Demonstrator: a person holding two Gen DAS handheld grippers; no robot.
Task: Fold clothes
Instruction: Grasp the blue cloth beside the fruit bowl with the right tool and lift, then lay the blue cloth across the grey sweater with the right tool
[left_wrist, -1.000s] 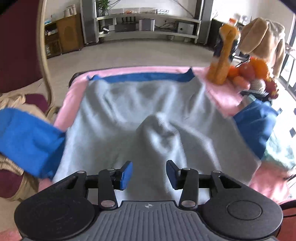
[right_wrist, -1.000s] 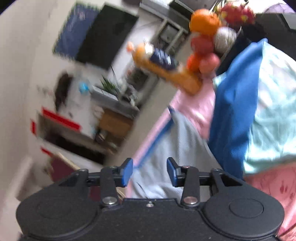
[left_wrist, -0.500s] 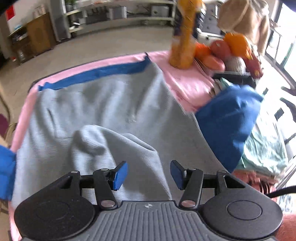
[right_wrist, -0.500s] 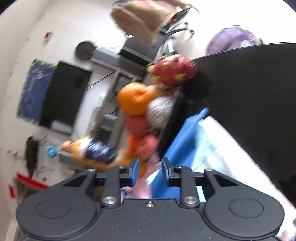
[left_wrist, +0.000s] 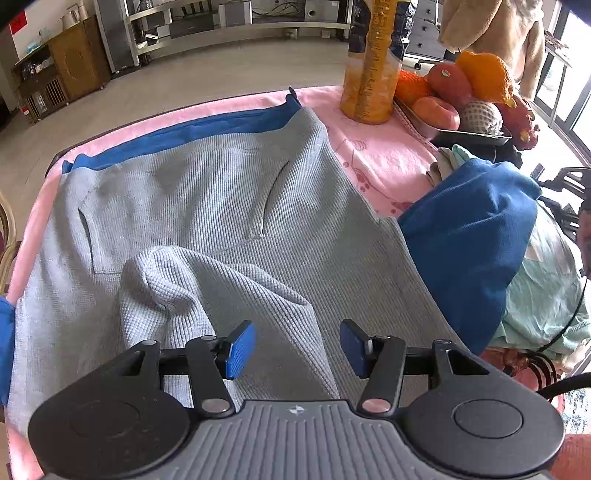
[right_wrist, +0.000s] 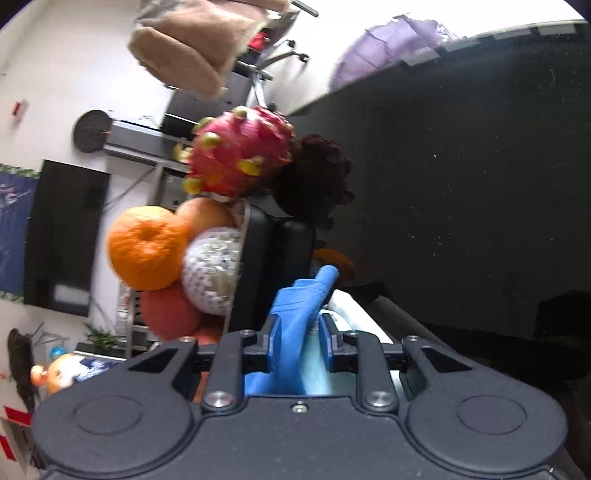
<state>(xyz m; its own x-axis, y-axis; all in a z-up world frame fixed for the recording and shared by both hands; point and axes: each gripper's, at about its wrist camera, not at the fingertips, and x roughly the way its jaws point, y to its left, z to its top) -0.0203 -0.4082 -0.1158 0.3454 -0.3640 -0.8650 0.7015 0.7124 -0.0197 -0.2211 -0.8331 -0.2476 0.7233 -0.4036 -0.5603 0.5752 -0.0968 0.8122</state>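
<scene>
A grey waffle-knit sweatshirt (left_wrist: 207, 206) with a blue hem (left_wrist: 192, 129) lies spread on the pink-covered table (left_wrist: 380, 155). A rumpled grey hump (left_wrist: 177, 280) rises near its front. My left gripper (left_wrist: 297, 349) hovers open just above the grey cloth, with nothing between its blue pads. The sweatshirt's right blue sleeve (left_wrist: 469, 240) is lifted and bunched at the table's right side. In the right wrist view, my right gripper (right_wrist: 297, 334) is rolled sideways and shut on that blue sleeve (right_wrist: 295, 314), whose tip sticks out past the fingers.
A tall orange bottle (left_wrist: 369, 74) and a tray of fruit (left_wrist: 461, 96) stand at the far right. A pale teal garment (left_wrist: 546, 295) lies under the blue sleeve. The other blue sleeve (left_wrist: 5, 343) hangs off the left edge. Fruit (right_wrist: 147, 247) sits close ahead of the right gripper.
The left gripper swung right over the sweatshirt and stayed open. The right gripper rolled, moved in on the blue sleeve, and its fingers closed on it.
</scene>
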